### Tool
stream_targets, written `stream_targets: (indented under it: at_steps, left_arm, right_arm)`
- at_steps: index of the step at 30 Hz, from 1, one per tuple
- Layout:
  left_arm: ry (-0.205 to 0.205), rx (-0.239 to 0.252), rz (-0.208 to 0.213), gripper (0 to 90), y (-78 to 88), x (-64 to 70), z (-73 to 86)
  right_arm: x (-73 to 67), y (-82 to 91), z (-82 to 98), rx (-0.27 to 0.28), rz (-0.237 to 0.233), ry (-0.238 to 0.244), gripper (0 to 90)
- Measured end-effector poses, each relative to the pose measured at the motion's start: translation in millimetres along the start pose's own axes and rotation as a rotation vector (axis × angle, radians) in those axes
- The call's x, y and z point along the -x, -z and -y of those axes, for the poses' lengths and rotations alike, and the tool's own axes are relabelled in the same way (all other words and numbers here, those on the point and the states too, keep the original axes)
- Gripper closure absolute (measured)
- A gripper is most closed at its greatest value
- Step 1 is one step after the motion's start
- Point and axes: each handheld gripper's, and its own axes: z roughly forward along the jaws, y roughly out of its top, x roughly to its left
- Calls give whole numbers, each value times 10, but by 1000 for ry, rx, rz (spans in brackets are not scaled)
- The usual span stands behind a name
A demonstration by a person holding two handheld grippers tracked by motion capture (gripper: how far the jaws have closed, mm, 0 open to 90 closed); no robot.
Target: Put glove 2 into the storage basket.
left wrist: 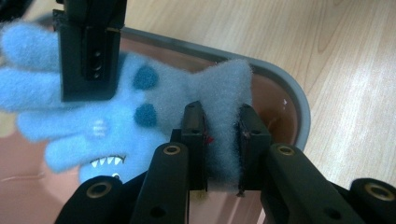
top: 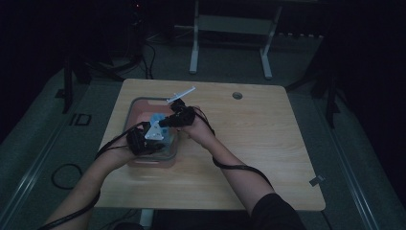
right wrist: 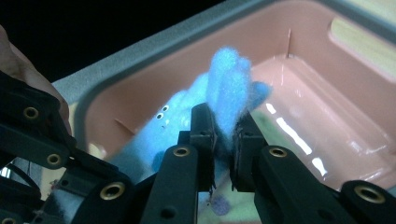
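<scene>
One blue plush toy [left wrist: 140, 116], apparently; two tools.

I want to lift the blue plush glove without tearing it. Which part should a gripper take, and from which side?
Take a flat edge of the blue plush glove, as the left gripper does at the cuff and the right gripper does at a finger. The fabric is thin and floppy, so jaws pinching across it from above the pink tub probably hold best.
</scene>
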Motion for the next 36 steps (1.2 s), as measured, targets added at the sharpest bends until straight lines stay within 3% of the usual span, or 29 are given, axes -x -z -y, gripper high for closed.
stream_targets:
  at_steps: [2, 5, 10, 15, 21, 26, 34, 36]
  left_arm:
    - [-9, -12, -1, 773, -65, 0, 15]
    - [-13, -25, -1, 773, -142, -25, 32]
    - [16, -40, 22, 770, -243, -88, 63]
    - [20, -56, 35, 764, -309, -95, 98]
    - [28, -60, 35, 730, -330, -84, 101]
    - [48, -54, 28, 610, -317, -93, 89]
    - [133, -1, -6, 307, -199, -137, 48]
    - [139, 17, -14, 277, -174, -135, 39]
  right_arm:
    - [53, -74, 49, -38, 11, -7, 820]
    - [101, -107, 66, -49, 10, -19, 819]
    - [180, -200, 76, -85, 28, -23, 814]
    - [199, -260, 113, -106, 38, -22, 798]
    - [220, -252, 114, -101, 34, -30, 639]
    - [234, -144, 62, -76, 46, -26, 468]
    - [195, 82, 24, -34, 39, -9, 367]
    - [183, 110, 30, -24, 37, -7, 341]
